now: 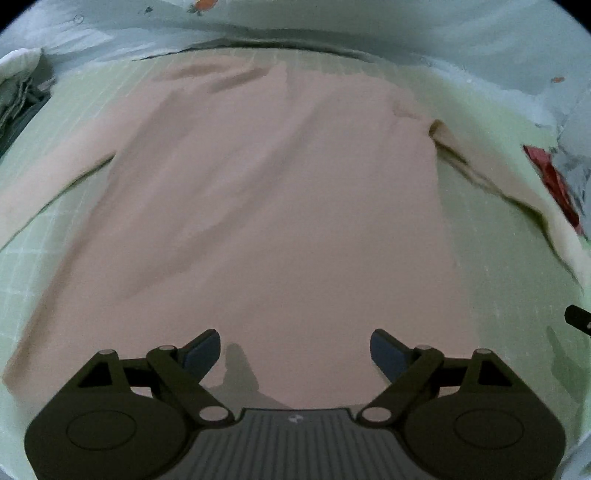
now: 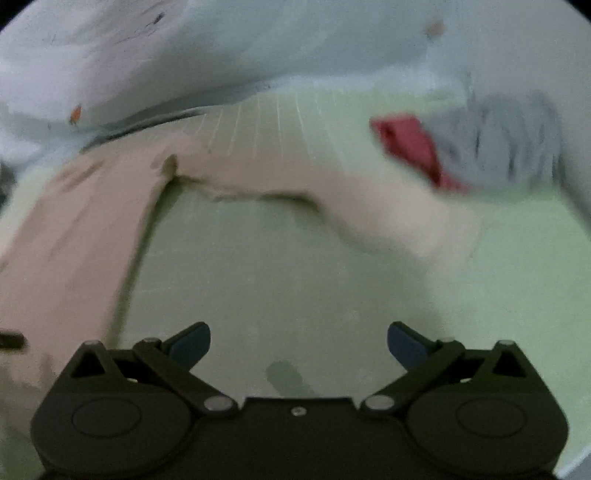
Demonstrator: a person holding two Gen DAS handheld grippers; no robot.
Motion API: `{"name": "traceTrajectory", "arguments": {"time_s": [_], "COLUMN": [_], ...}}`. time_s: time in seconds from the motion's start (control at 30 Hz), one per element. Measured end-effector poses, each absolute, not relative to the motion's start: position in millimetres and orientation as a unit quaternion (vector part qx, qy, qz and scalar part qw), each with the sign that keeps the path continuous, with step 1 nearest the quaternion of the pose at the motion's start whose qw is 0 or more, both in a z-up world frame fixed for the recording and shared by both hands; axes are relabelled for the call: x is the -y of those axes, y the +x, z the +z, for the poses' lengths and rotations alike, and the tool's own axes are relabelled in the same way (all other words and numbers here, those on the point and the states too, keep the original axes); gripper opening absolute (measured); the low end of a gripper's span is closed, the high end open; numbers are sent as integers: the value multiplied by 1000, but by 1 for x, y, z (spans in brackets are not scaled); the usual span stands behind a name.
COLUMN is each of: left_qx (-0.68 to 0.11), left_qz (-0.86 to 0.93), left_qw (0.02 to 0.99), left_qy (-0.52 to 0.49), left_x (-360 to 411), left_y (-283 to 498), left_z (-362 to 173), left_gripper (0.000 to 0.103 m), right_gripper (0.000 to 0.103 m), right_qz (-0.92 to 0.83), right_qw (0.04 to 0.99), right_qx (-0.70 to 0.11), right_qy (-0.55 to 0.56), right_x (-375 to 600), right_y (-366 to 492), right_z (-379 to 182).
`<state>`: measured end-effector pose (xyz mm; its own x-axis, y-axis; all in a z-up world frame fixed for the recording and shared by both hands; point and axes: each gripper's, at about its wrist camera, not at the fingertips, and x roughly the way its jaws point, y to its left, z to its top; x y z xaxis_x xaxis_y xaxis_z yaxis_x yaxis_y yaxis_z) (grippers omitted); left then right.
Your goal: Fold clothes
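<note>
A pale pink long-sleeved shirt [image 1: 266,206] lies spread flat on a light green gridded mat [image 1: 498,266], both sleeves stretched outward. My left gripper [image 1: 295,354] hovers over the shirt's near hem, open, nothing between its blue pads. In the right wrist view the shirt's body [image 2: 74,240] fills the left side and its right sleeve [image 2: 332,192] runs across toward the right. My right gripper [image 2: 299,343] hangs over bare mat [image 2: 258,280] beside the shirt, open wide and empty. That view is blurred by motion.
A red cloth [image 2: 410,147] and a grey garment [image 2: 498,136] lie at the mat's right end near the sleeve's cuff. Pale sheets [image 1: 332,22] border the mat's far side. Darker folded clothes [image 1: 22,96] sit at the far left.
</note>
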<state>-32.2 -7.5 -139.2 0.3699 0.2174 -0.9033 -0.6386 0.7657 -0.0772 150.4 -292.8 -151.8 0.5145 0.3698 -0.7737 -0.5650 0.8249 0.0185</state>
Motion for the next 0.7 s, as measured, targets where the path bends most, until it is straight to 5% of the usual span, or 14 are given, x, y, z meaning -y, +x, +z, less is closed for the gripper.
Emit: {"name": "traceTrajectory", "arguments": {"time_s": [0.33, 0.53, 0.63, 0.7], "left_qx": [-497, -516, -519, -521], "left_qz": [278, 277, 279, 280], "left_qw": [794, 790, 787, 785], "left_qy": [-211, -182, -181, -183], "left_x": [3, 12, 11, 11], "left_y": [17, 32, 29, 27], "left_z": [-157, -167, -167, -167], "left_gripper": [88, 93, 94, 94], "right_gripper": [101, 60, 13, 3], "right_qz": [232, 250, 258, 256], "right_qw": [904, 884, 882, 886], "right_qx": [-348, -376, -373, -371], "right_qy": [-90, -124, -127, -111], "right_x": [308, 318, 322, 326], "right_y": [228, 244, 238, 232], "right_z": [-174, -188, -188, -182]}}
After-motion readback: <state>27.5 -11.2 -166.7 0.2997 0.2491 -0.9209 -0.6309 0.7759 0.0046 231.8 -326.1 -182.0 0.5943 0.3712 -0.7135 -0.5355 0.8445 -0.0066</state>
